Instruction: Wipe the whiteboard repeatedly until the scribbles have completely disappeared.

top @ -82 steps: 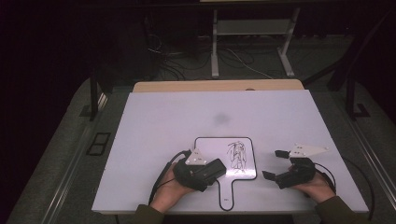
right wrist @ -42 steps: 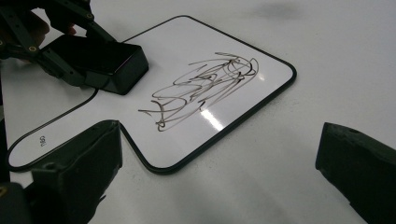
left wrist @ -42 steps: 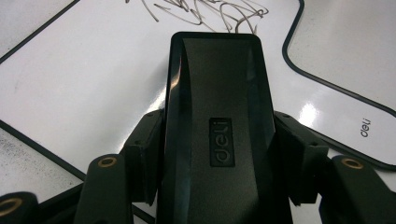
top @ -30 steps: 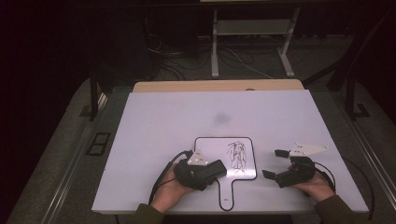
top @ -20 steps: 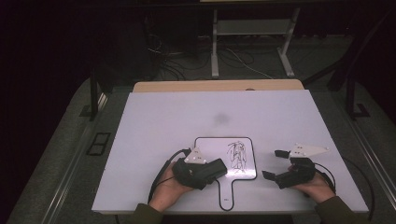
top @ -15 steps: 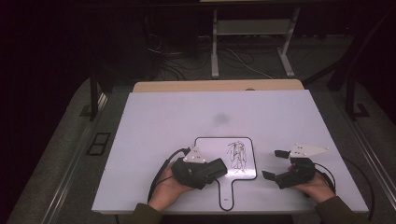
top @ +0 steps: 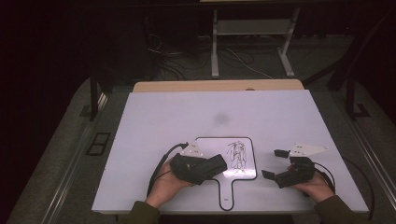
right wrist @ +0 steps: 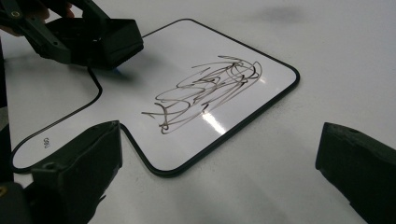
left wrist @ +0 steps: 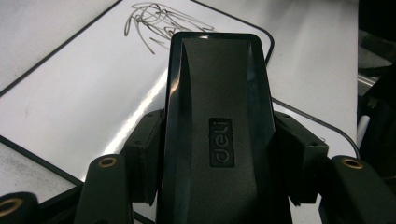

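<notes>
White tabletop [top: 154,121] carries a glossy handled whiteboard [top: 208,144], its black scribble [top: 237,156] unwiped. Left gripper [top: 219,164], clamped on a matte black eraser [left wrist: 217,126], has barely shifted over the board's left half, so erasing hasn't started. Right gripper [top: 275,163] rests beside the board, jaws apart.

From above we look forward and down on the table [top: 280,112]; each gripper view sits low and close — both share the scribbled whiteboard [left wrist: 70,93].
</notes>
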